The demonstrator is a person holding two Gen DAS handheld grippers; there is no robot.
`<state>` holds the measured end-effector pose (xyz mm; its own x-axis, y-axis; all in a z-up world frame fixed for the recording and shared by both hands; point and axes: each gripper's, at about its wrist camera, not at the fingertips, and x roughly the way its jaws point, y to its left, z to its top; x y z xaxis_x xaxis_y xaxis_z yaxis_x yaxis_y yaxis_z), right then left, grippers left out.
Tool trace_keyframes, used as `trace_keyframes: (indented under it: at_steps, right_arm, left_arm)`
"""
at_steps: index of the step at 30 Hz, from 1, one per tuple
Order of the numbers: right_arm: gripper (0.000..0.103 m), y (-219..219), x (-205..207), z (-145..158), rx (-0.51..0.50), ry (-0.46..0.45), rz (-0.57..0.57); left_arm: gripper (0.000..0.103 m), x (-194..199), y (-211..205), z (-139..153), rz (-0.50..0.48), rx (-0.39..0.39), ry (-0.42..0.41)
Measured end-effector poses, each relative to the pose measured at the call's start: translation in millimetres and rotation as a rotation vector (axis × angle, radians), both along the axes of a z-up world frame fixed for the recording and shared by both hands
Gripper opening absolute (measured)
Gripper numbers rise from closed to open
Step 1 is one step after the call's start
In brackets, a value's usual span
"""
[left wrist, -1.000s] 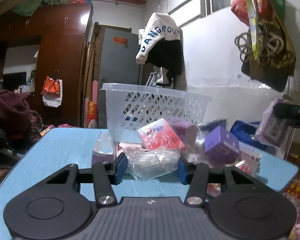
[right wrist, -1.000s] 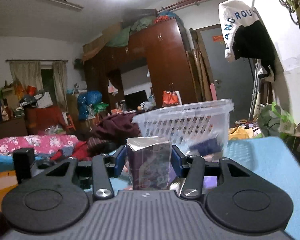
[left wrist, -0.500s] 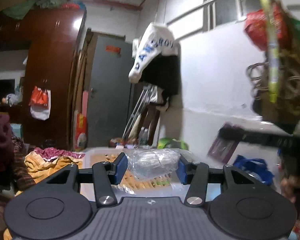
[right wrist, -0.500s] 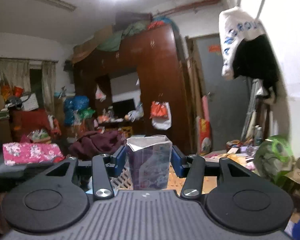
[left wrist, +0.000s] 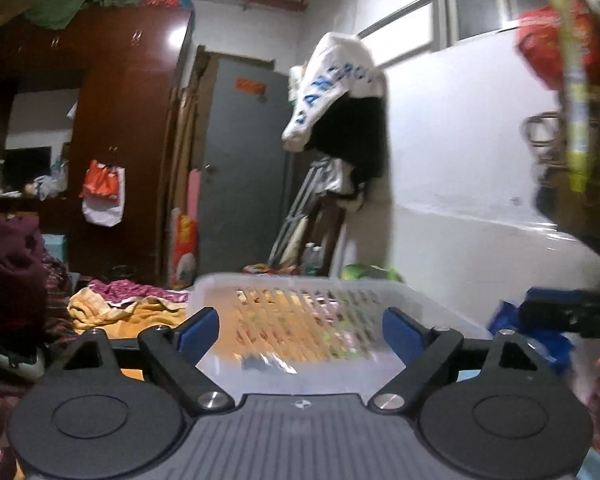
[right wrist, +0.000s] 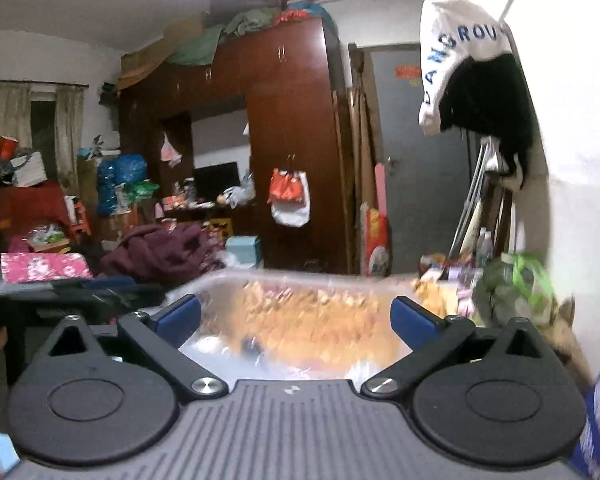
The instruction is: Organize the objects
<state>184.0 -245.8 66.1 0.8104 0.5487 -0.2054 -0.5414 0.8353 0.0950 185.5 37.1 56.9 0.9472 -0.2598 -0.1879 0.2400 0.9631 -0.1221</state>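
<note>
A white slatted plastic basket (left wrist: 440, 312) sits right below and in front of both grippers. My left gripper (left wrist: 300, 330) is open and empty above the basket's near side. A clear plastic packet (left wrist: 266, 362) lies on the basket floor below it. In the right wrist view the basket (right wrist: 236, 280) is blurred, and my right gripper (right wrist: 296, 320) is open and empty over it. A small dark item (right wrist: 252, 350) lies inside, blurred.
A dark wooden wardrobe (right wrist: 292, 140) and a grey door (left wrist: 236, 168) stand behind. Clothes hang on the white wall (left wrist: 460, 208) to the right. The other gripper (left wrist: 568, 312) shows at the right edge. Heaped clothes (left wrist: 8, 264) lie at the left.
Both grippers rose from the table to above the basket and opened. The left let go of the clear packet and the right let go of the purple carton.
</note>
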Motion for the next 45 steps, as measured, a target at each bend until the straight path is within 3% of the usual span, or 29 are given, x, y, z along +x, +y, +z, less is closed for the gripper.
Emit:
trace_keyframes:
  at_steps: [5, 8, 12, 14, 18, 20, 22, 24, 27, 28, 30, 35, 45]
  right_arm:
    - [0.103, -26.7, -36.9, -46.2, -0.019, 0.022, -0.026]
    - [0.103, -24.5, -29.0, -61.3, -0.029, 0.097, -0.021]
    - [0.102, -5.5, -9.3, -61.5, -0.131, 0.076, -0.026]
    - [0.093, 3.9, -3.8, -65.5, -0.176, 0.088, 0.003]
    - [0.091, 9.4, 4.3, -77.8, -0.193, 0.132, 0.035]
    - [0.085, 8.4, 2.2, -83.9, -0.187, 0.12, 0.039]
    - [0.066, 6.5, 2.3, -84.4, -0.17, 0.117, 0.057]
    - [0.06, 2.4, -1.1, -86.5, -0.16, 0.099, 0.047]
    - [0.054, -4.2, -6.9, -86.7, -0.116, 0.074, 0.058]
    - [0.054, -8.2, -9.8, -85.7, -0.089, 0.065, 0.058]
    - [0.053, -17.7, -15.1, -84.7, -0.027, 0.055, 0.057]
    - [0.053, -27.3, -27.8, -80.7, 0.04, -0.003, 0.023]
    - [0.053, -16.1, -37.6, -76.3, 0.009, -0.089, -0.014]
  left_arm:
    - [0.096, -58.9, -4.9, -49.8, -0.022, -0.017, 0.019]
    - [0.096, -60.5, -11.0, -67.4, -0.018, -0.028, 0.068]
    - [0.096, -50.0, -22.0, -72.5, -0.033, 0.026, 0.119]
    - [0.096, -46.8, -21.8, -71.2, -0.046, 0.022, 0.126]
    - [0.096, -45.2, -23.5, -75.1, -0.057, 0.047, 0.158]
    - [0.096, -41.4, -23.6, -78.3, -0.067, 0.052, 0.185]
    - [0.096, -35.4, -26.5, -78.5, -0.079, 0.052, 0.21]
    - [0.096, -33.0, -30.8, -81.6, -0.086, 0.059, 0.225]
    - [0.084, -30.7, -33.6, -82.7, -0.081, 0.063, 0.236]
    - [0.076, -30.2, -34.2, -83.1, -0.08, 0.067, 0.241]
    - [0.068, -30.0, -34.4, -83.5, -0.074, 0.067, 0.245]
    - [0.067, -36.9, -27.5, -82.9, -0.079, 0.017, 0.205]
    - [0.067, -50.6, -12.4, -80.2, -0.103, -0.06, 0.109]
